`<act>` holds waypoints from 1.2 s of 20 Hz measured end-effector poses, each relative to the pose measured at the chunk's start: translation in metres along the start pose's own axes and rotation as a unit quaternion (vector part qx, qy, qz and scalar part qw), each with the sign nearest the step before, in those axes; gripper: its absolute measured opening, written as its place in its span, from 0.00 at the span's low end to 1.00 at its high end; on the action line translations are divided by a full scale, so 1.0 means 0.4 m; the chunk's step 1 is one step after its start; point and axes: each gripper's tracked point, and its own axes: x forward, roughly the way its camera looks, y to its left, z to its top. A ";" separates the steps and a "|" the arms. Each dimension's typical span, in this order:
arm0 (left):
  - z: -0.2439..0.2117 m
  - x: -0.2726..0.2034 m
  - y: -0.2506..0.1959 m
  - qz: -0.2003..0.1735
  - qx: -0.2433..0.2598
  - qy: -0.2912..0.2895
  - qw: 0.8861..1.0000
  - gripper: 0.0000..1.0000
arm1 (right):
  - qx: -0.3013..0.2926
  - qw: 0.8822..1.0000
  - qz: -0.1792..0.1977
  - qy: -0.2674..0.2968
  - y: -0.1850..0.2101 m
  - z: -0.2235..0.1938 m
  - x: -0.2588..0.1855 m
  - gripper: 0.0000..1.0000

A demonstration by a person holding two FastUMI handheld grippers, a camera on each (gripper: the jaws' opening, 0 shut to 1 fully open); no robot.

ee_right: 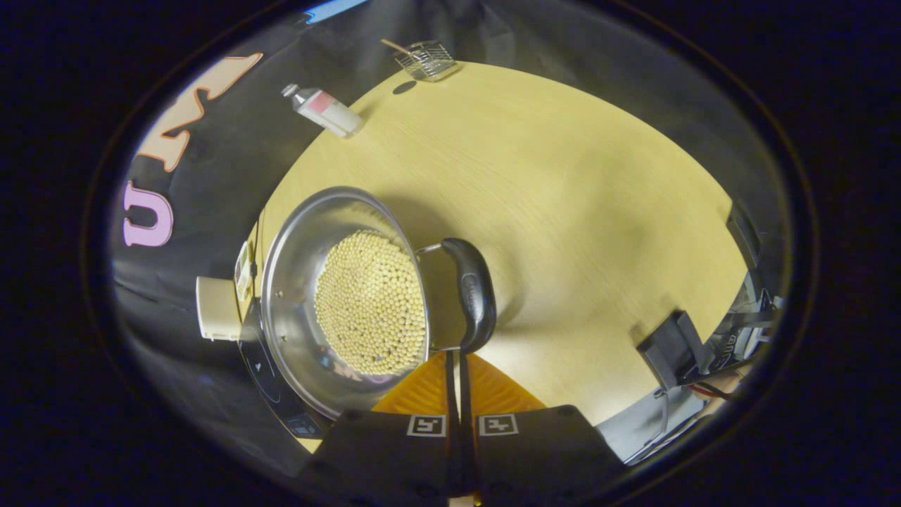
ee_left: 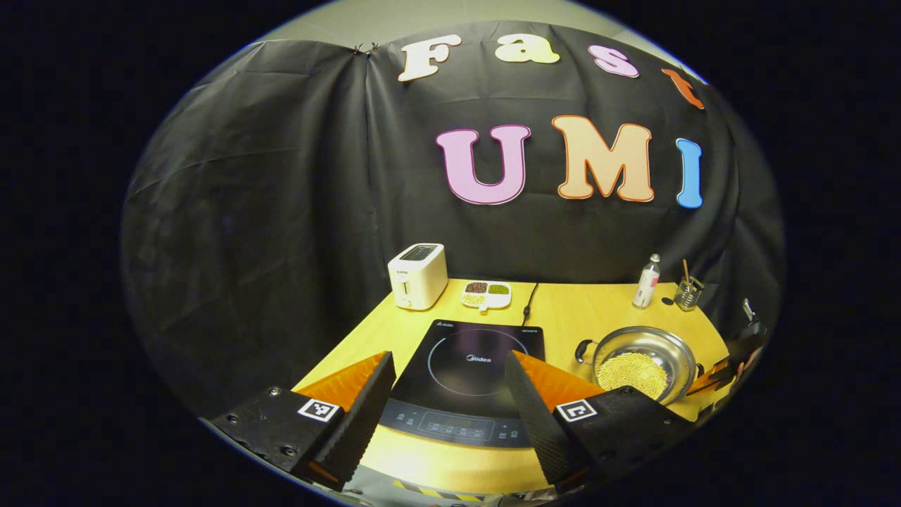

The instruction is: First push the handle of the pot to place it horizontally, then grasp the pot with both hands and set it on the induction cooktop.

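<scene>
Right gripper [ee_right: 459,355], jaws together, touches the pot [ee_right: 345,299] handle [ee_right: 473,292].

Each tool [ee_left: 450,394] has black blocks with square black-and-white marker tags

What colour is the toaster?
White or cream; the toaster shows best in the left gripper view.

Pretty dim booth here, wrinkly black cloth wall [ee_left: 281,176] hanging behind a yellow wood-grain desk [ee_right: 563,197], pale ceiling [ee_left: 394,21] up top.
</scene>
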 end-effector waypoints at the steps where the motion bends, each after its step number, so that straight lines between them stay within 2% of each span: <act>1: 0.008 0.004 -0.017 -0.001 0.003 0.000 1.000 0.96 | 0.000 1.000 -0.001 0.004 -0.007 0.005 0.003 0.02; 7: 0.008 0.019 -0.112 -0.004 0.016 0.019 1.000 0.95 | 0.009 1.000 0.018 0.019 -0.003 0.064 0.009 0.02; 8: 0.008 0.020 -0.126 -0.005 0.016 0.020 1.000 0.94 | 0.007 1.000 0.020 0.021 -0.002 0.073 0.011 0.00; 9: 0.008 0.022 -0.138 -0.004 0.017 0.022 1.000 0.95 | 0.005 0.999 0.022 0.022 -0.003 0.081 0.011 0.02; 18: 0.010 0.027 -0.199 0.026 0.030 0.034 0.999 0.95 | 0.006 0.998 0.044 0.038 0.007 0.178 0.035 0.02; 22: 0.012 0.038 -0.221 0.038 0.034 0.040 0.998 0.94 | -0.021 0.998 0.047 0.043 0.022 0.213 0.050 0.00; 24: 0.013 0.047 -0.234 0.041 0.032 0.043 0.998 0.94 | -0.020 0.997 0.051 0.048 0.034 0.231 0.053 0.02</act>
